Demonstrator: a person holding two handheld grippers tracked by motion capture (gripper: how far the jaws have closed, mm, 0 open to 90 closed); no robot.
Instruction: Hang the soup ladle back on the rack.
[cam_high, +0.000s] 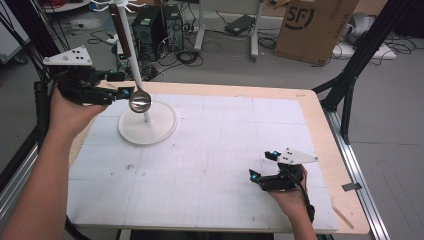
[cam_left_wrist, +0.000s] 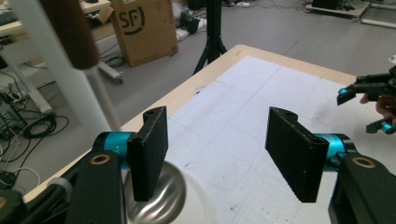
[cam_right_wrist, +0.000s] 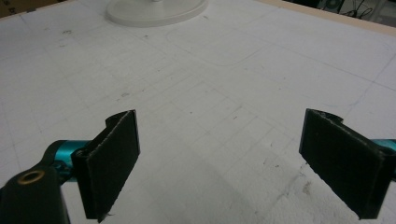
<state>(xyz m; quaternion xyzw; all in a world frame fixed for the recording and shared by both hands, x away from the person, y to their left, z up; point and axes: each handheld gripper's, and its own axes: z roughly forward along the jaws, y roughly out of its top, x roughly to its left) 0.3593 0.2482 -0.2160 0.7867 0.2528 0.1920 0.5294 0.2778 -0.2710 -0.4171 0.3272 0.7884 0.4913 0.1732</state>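
A metal spoon with a brown handle (cam_high: 120, 30) hangs from a white rack pole (cam_high: 134, 62) that stands on a round white base (cam_high: 148, 125). Its shiny bowl (cam_high: 140, 101) dangles just above the base. My left gripper (cam_high: 120, 85) hovers right beside the bowl, on its left, and is open. In the left gripper view the bowl (cam_left_wrist: 159, 198) lies under and outside one jaw of that gripper (cam_left_wrist: 219, 140), with nothing between the pads. My right gripper (cam_high: 262, 165) rests low over the white mat at the near right, open and empty (cam_right_wrist: 219, 154).
A white gridded mat (cam_high: 210, 150) covers the wooden table (cam_high: 320, 130). Beyond the far edge are a cardboard box (cam_high: 312, 25), a computer tower (cam_high: 150, 25) and floor cables. A black stand leg (cam_high: 350, 75) rises by the table's right corner.
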